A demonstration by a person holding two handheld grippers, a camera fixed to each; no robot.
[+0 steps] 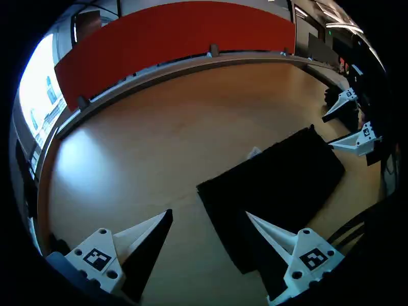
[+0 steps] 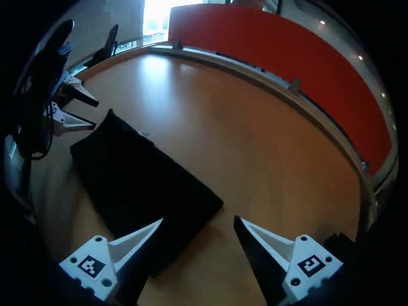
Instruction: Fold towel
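While I'm holding both tools wide open, left gripper (image 1: 209, 212) and right gripper (image 2: 198, 219) gripping nothing, matte black towel (image 1: 275, 178) lying flat between them, a soft rectangle on the smooth wooden table (image 1: 153, 143), red partition (image 1: 173, 35) running along its far edge.

Left gripper (image 1: 209, 212): two white wedge-shaped fingers (image 1: 135, 237) tapering to points, with black inner faces. Each finger base carries a square black-and-white marker (image 1: 97, 258) with small round screw holes around it. Right gripper (image 2: 199, 219): same build, white wedges, black inner faces, one marker per finger. Black cables (image 2: 35, 132) sit beside the far left gripper.
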